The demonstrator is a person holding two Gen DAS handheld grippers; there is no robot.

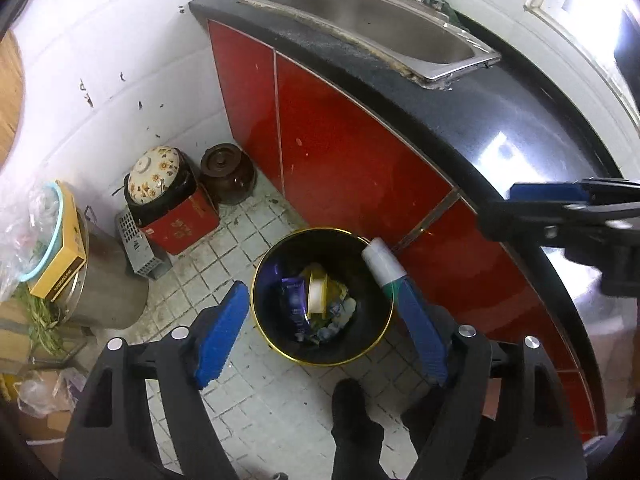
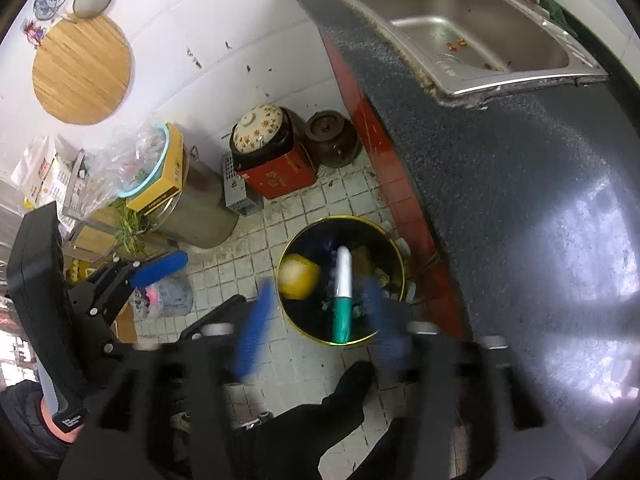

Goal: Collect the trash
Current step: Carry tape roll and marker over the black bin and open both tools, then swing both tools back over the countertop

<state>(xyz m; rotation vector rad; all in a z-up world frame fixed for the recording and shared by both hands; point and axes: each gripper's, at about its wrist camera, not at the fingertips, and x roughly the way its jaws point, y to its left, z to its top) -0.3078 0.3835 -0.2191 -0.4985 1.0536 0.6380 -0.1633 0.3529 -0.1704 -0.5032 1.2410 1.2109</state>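
A black trash bin with a gold rim (image 1: 260,276) (image 2: 400,256) stands on the tiled floor by the red cabinet; it holds wrappers and a yellow round thing (image 2: 299,276). A white and green tube (image 1: 383,265) (image 2: 343,296) is in the air above the bin, free of both grippers. My left gripper (image 1: 320,320) is open above the bin's near side. My right gripper (image 2: 316,316) is open and blurred above the bin; it also shows at the right of the left wrist view (image 1: 560,208).
A black counter (image 1: 520,128) with a steel sink (image 2: 460,28) runs along the right. Pots, a red box (image 1: 180,228), a steel pot (image 2: 200,208) and bags stand by the white wall. The person's black shoe (image 1: 352,420) is near the bin.
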